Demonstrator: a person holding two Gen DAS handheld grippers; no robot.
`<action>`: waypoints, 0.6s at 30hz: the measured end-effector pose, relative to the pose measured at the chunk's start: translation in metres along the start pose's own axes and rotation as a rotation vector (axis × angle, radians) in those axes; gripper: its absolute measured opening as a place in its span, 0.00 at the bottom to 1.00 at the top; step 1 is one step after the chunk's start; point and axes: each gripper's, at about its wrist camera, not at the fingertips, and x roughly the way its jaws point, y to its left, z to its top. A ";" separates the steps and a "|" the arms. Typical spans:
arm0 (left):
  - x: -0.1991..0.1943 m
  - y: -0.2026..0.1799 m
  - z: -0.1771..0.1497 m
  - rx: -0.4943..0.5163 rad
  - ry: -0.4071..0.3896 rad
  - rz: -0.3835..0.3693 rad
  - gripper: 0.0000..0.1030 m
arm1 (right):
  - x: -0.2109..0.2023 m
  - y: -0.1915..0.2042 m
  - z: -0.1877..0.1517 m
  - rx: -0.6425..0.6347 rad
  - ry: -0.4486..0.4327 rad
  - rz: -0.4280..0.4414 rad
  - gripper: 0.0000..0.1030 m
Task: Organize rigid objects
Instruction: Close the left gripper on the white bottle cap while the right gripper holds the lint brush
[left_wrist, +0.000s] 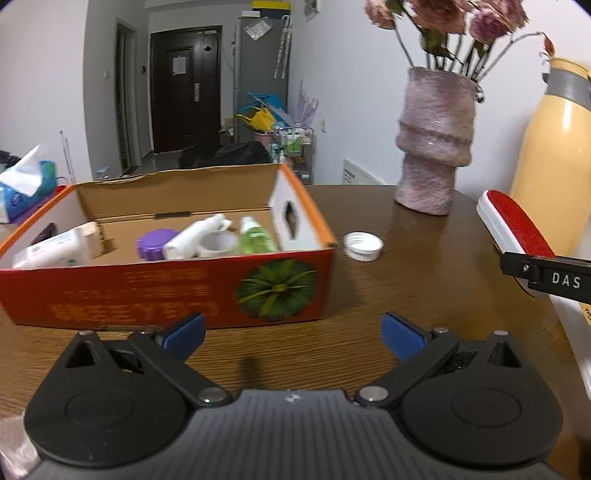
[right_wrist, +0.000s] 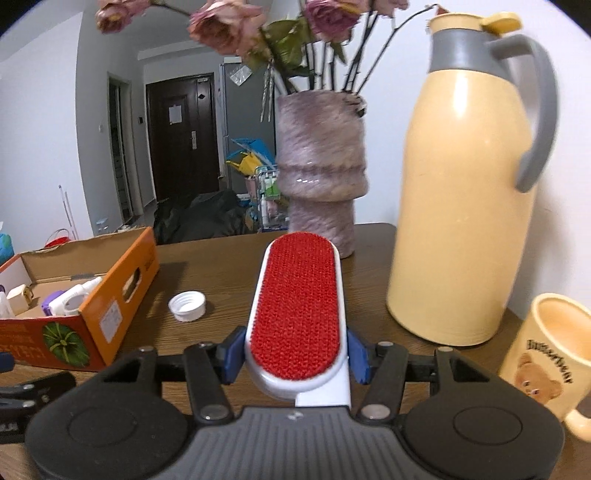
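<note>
Right claw (right_wrist: 295, 352): clamped on the lint brush (right_wrist: 295, 314), held above the table (right_wrist: 221, 266).
Left claw (left_wrist: 293, 334): wide apart, empty.
Left over: white cap (right_wrist: 187, 305) beside box.
Done: bottles, tape inside the box (right_wrist: 122, 295).

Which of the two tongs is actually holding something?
The right tongs: their blue pads clamp the red lint brush. The left tongs stand open over bare table.

Red-faced lint brush (right_wrist: 295, 310) (gripped, raised)
</note>
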 end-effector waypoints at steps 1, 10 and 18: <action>0.001 -0.005 0.000 0.004 0.000 -0.004 1.00 | -0.001 -0.004 0.000 -0.001 -0.003 -0.001 0.54; 0.027 -0.053 0.010 0.049 -0.016 -0.025 1.00 | 0.000 -0.036 -0.001 -0.014 -0.025 0.000 0.54; 0.052 -0.076 0.024 0.072 -0.030 -0.026 0.99 | 0.022 -0.044 0.005 -0.036 -0.040 0.003 0.54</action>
